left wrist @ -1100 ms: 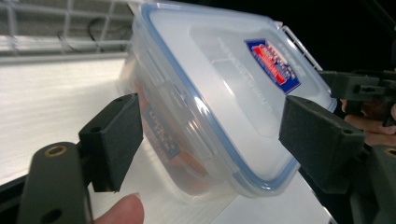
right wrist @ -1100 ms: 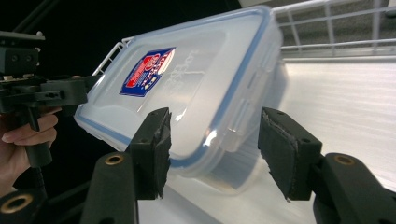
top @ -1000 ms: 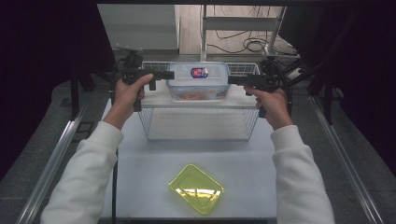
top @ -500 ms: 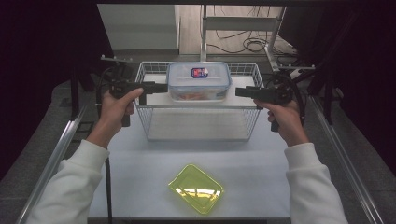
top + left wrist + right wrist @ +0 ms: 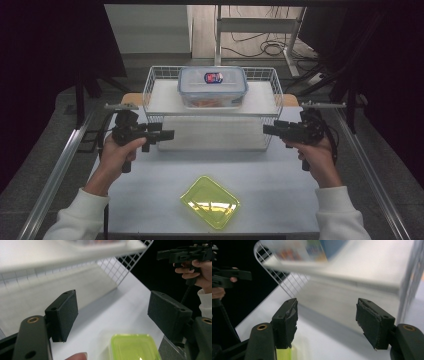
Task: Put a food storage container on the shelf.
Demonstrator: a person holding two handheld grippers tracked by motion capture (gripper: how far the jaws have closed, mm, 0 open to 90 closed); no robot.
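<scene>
White desk (image 5: 280, 200), with a wire basket (image 5: 150, 92) at the far middle. Atop the basket's white shelf, toward the far side: a clear lidded food container (image 5: 212, 86), blue clips at its rim, a red and blue label on the lid. Near middle of the desk: a yellow-green plastic tray (image 5: 210, 201), lying flat, well apart from the basket. Left tool (image 5: 167, 134) just beside the basket's near-left corner, jaws released and spread wide, gripping nothing. Right tool (image 5: 267, 129) just beside the near-right corner, likewise released, jaws wide, gripping nothing. Both tools pointing inward toward each other.
</scene>
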